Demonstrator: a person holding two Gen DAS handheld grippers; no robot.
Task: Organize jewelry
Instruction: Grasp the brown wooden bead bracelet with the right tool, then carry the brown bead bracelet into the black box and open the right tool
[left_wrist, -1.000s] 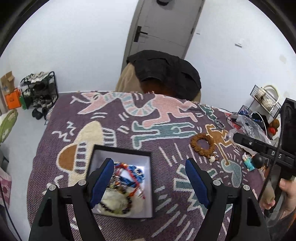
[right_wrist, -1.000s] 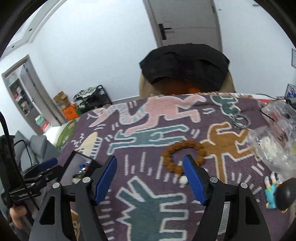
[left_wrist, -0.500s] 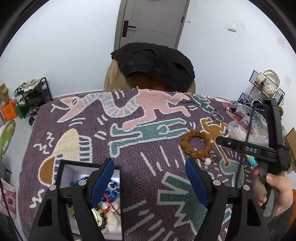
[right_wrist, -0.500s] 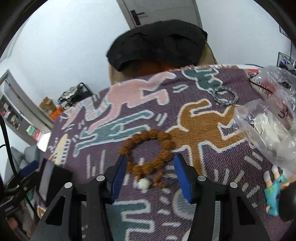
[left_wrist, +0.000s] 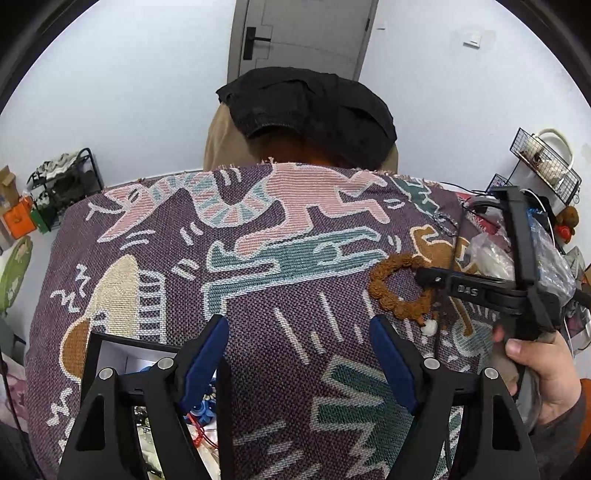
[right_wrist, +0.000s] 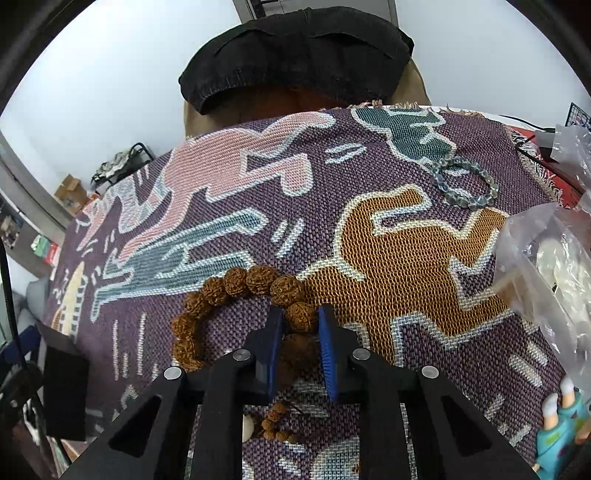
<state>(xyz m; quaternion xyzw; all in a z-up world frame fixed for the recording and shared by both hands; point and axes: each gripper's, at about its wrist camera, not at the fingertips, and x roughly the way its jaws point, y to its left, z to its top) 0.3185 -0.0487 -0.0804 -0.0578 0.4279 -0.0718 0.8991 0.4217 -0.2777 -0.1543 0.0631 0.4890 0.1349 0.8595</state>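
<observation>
A brown seed-bead bracelet (right_wrist: 236, 284) with a white bead lies on the patterned purple blanket (right_wrist: 258, 206). My right gripper (right_wrist: 300, 319) is shut on one side of the bracelet, its blue pads pinching a bead. In the left wrist view the bracelet (left_wrist: 384, 284) lies at the right with the right gripper over it. My left gripper (left_wrist: 299, 354) is open and empty above the blanket. A black box (left_wrist: 110, 350) with a white lining holds several bead bracelets at lower left. A grey-blue bead bracelet (right_wrist: 465, 181) lies farther back on the right.
A clear plastic bag (right_wrist: 550, 258) lies at the right edge. A small teal figurine (right_wrist: 561, 424) stands at lower right. A chair with a black cloth (left_wrist: 306, 107) stands behind the table. A wire rack (left_wrist: 543, 162) hangs on the right wall.
My right gripper has moved down onto the brown bracelet and closed on it. My left gripper has moved right, so the box slid to the lower left of its view.
</observation>
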